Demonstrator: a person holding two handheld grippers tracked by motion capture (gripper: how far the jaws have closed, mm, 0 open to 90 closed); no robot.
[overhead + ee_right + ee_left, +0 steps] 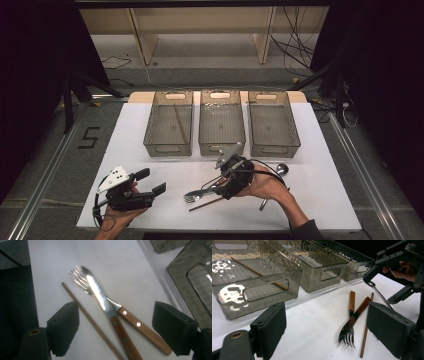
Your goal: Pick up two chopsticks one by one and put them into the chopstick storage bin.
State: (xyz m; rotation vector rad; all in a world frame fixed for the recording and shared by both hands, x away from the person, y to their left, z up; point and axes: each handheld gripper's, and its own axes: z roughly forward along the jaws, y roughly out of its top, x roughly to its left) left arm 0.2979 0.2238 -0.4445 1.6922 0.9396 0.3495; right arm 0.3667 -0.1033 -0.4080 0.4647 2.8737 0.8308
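A wooden-handled knife [207, 191] [100, 296] lies across a matching fork [191, 196] [78, 277] on the white mat, with a brown chopstick [205, 204] [92, 322] beside them. My right gripper [222, 186] [116, 307] hovers open just above this cutlery, jaws on either side of it and nothing held. Near the mat's front left my left gripper [153, 181] [325, 315] is open and empty, facing the fork [349, 338], knife [359, 311] and chopstick [365, 332]. A metal spoon [281, 170] [372, 285] lies right of my right hand.
Three clear grey bins stand in a row at the back: left bin [168, 148] holding one chopstick [181, 124], middle bin [221, 147], right bin [274, 148]. The white mat [320, 200] ends close to the bottom edge. Cables and shelving lie beyond the table.
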